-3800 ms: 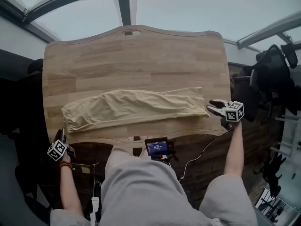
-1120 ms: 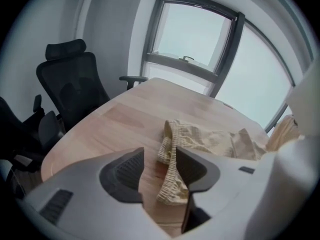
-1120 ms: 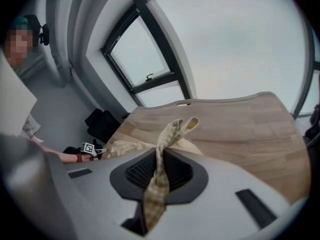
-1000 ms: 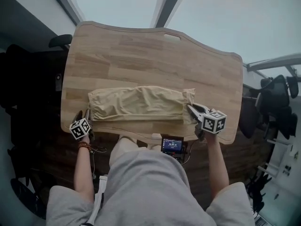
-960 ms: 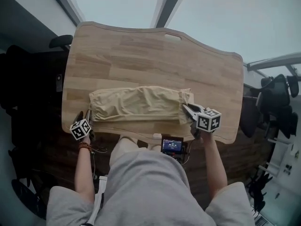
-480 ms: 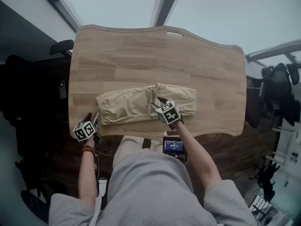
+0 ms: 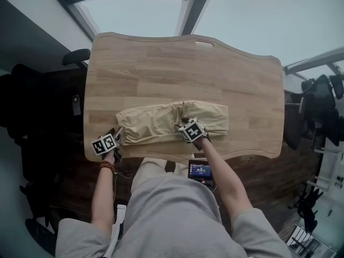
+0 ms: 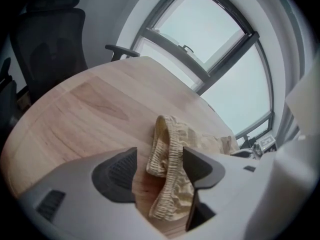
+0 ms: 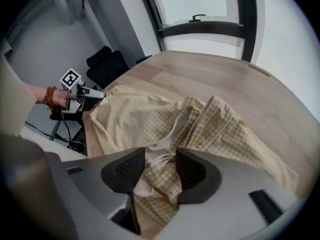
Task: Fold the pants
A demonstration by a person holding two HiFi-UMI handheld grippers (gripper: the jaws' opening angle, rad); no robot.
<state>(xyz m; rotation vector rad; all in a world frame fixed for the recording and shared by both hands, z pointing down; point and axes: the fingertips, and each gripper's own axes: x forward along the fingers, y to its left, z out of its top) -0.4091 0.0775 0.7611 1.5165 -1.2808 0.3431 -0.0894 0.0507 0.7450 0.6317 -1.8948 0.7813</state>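
Head view: one pair of tan pants [image 7: 156, 123] lies doubled over near the front edge of the one wooden table [image 7: 183, 69], met by two grippers, the left gripper [image 7: 116, 133] toward that table's left edge and the right gripper [image 7: 184, 122] nearer its middle, each released, its jaws just having been opening with cloth loose between them.

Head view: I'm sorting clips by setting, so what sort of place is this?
Probably an office or lab: a wide wooden desk, black office chairs beside it, and large framed windows behind.
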